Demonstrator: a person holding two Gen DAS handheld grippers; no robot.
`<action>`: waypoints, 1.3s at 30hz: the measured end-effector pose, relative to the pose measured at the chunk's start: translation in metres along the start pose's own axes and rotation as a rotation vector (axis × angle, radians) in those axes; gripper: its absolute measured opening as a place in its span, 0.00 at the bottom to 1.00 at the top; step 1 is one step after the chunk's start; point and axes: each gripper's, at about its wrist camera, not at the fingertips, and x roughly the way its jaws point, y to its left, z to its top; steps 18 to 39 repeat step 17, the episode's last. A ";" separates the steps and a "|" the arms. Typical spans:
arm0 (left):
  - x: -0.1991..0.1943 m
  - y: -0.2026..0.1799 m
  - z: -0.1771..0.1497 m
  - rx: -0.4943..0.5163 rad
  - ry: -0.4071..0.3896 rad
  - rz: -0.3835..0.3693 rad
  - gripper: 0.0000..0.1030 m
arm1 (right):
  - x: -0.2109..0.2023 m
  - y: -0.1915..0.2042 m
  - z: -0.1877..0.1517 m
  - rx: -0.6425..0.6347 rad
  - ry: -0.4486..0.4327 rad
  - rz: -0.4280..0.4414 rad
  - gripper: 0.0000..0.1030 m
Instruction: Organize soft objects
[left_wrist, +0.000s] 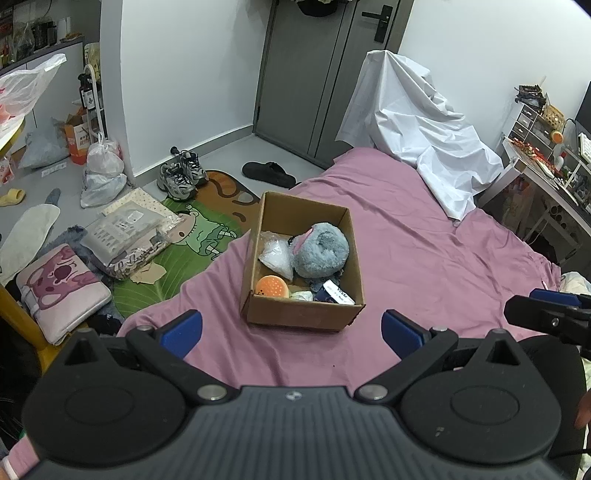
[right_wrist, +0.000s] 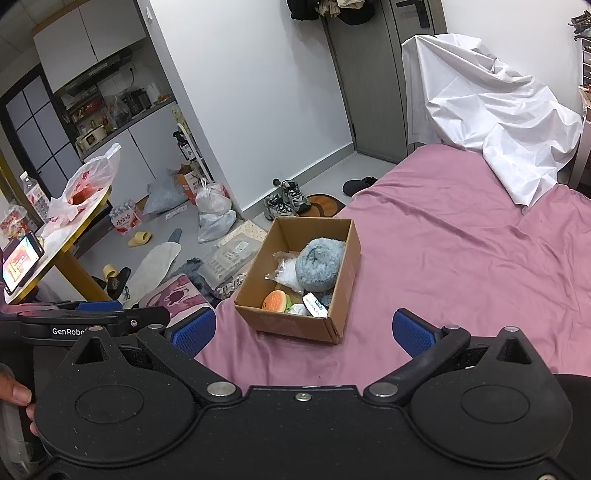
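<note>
A bed with a pink sheet fills the middle of both views; a white sheet is draped at its far end. An open cardboard box stands on the pink sheet near the bed's left edge, ahead of both grippers. Inside the box, a blue-grey plush lies toward the far side, touching a clear plastic bag on its left. At the near wall lie an orange burger toy, a small white item and a dark blue packet with a white label. The left gripper hovers above the sheet just short of the box, jaws wide apart and empty. The right gripper hovers likewise, jaws spread, holding nothing. On the floor left of the bed are a green mat, sneakers and bags.
</note>
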 end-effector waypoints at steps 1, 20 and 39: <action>0.001 0.000 0.001 -0.001 0.002 -0.001 0.99 | 0.000 0.000 0.000 0.001 0.000 0.000 1.00; 0.004 -0.002 -0.002 0.019 -0.016 -0.005 0.99 | 0.008 0.000 -0.002 0.012 0.029 0.013 1.00; 0.004 -0.002 -0.002 0.019 -0.016 -0.005 0.99 | 0.008 0.000 -0.002 0.012 0.029 0.013 1.00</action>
